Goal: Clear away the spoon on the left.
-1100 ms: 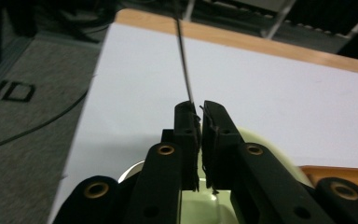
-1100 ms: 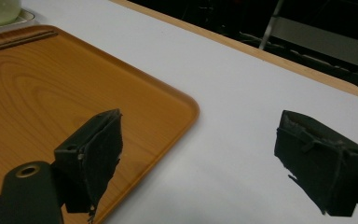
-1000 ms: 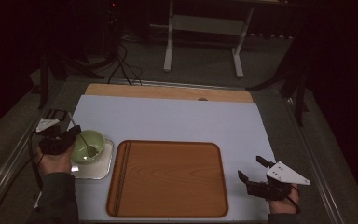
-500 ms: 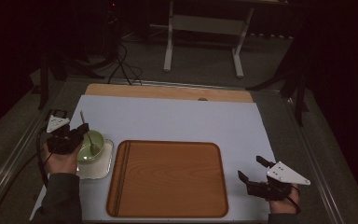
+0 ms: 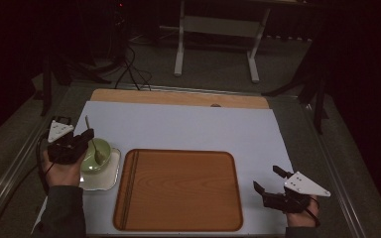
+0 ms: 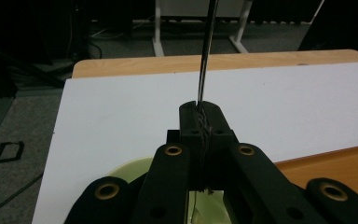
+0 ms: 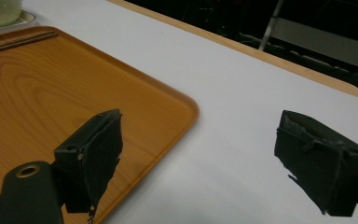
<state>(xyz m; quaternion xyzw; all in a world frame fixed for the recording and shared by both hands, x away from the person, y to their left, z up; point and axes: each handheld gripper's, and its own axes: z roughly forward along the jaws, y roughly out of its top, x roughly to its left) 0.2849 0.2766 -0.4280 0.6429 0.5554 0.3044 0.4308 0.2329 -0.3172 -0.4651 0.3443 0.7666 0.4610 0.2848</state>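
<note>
My left gripper point(image 5: 86, 135) is shut on the thin handle of a metal spoon point(image 5: 93, 145). The spoon's head hangs down into a pale green bowl point(image 5: 107, 149), which stands on a white square plate point(image 5: 110, 179) at the table's left. In the left gripper view the jaws point(image 6: 199, 110) are pressed together, and the spoon handle point(image 6: 207, 51) rises straight up from them, with the green bowl point(image 6: 130, 170) just below. My right gripper point(image 5: 266, 178) rests open at the front right, beside a wooden tray point(image 5: 178, 191), with nothing between its pads point(image 7: 98, 154).
The wooden tray point(image 7: 42, 88) lies in the middle of a white mat point(image 5: 188, 129), right of the plate. A strip of wooden tabletop point(image 5: 178, 98) shows beyond the mat. Dark floor, cables and a metal stand lie past the table's far edge.
My left gripper has lifted a little with the spoon, whose handle now points up more steeply over the bowl. The right gripper has not moved.
</note>
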